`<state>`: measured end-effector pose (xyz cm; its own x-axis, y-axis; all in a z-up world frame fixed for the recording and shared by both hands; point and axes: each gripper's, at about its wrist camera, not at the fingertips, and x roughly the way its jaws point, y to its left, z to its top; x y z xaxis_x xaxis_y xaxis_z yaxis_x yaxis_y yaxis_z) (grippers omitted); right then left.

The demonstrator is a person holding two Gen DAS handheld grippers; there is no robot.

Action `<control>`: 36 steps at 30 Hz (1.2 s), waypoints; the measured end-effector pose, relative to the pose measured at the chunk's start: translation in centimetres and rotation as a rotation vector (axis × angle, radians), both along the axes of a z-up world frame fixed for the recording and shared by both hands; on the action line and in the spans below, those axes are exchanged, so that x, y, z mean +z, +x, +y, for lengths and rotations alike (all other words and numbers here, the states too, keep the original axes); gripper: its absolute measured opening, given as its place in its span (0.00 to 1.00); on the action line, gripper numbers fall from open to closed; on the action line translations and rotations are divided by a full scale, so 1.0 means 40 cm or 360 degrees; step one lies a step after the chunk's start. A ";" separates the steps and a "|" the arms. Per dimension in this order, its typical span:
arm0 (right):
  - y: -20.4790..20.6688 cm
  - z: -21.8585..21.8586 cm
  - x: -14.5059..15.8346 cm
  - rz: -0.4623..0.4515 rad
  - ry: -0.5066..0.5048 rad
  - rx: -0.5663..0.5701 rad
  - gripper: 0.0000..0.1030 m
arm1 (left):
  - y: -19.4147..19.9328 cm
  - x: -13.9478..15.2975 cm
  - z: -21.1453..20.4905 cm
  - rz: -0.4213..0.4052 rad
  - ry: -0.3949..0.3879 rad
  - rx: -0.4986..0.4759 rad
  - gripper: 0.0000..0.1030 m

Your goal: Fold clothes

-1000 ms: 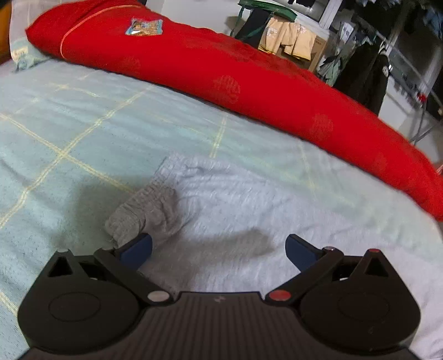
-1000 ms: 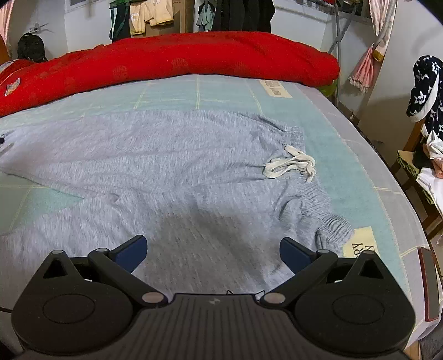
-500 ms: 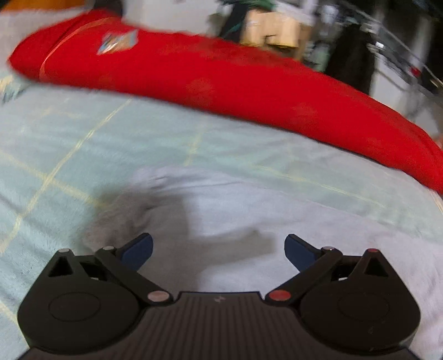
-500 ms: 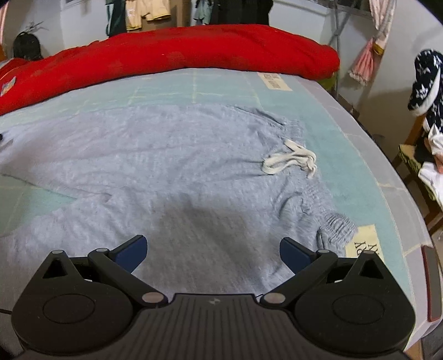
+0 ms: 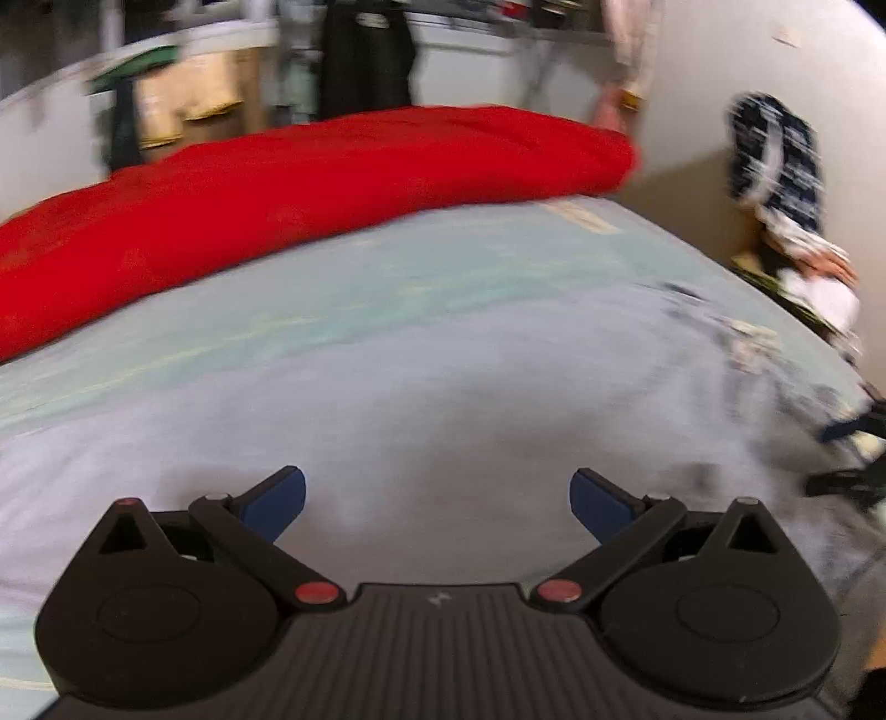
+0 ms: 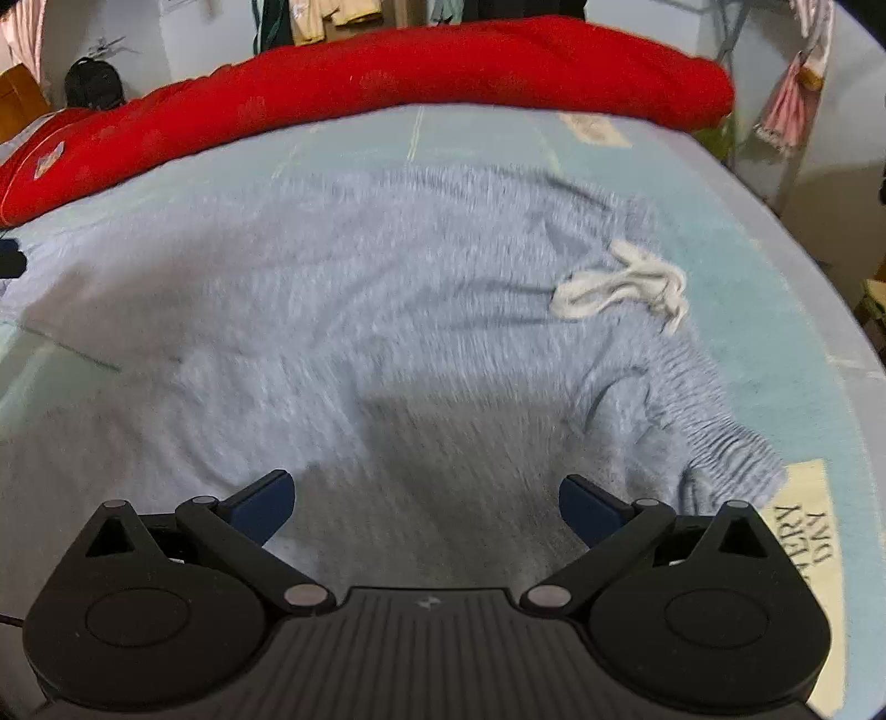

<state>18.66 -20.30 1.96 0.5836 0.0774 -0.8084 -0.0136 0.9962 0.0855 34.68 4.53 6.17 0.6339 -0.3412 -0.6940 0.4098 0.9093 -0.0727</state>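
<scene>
Hovering over soft grey fabric, the left gripper [image 5: 437, 498] has its two blue-tipped fingers spread wide with nothing between them. The right gripper [image 6: 423, 501] is likewise wide and empty above the same garment: one pair of grey sweatpants [image 6: 332, 310], knit and slightly fuzzy, spread flat on the bed. Their gathered elastic waistband [image 6: 714, 410] lies crumpled toward the right, with a white drawstring [image 6: 626, 285] in a loose tangle just beyond it. The pants rest on a pale green bedsheet [image 6: 736, 277] crossed by thin yellowish lines and bearing two cream printed patches, one near the right gripper [image 6: 803, 531]. One long, plump red quilt [image 6: 443, 72] lies rolled along the far edge of the bed. Past it, clothes hang on a rack [image 6: 326, 16] against a light wall. The left view is heavily motion-blurred, so finer detail there cannot be told.
</scene>
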 end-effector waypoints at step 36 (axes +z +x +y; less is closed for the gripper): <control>-0.076 -0.109 -0.040 0.0058 0.0150 0.0309 1.00 | -0.234 -0.173 -0.162 0.0373 -0.0101 0.0060 0.99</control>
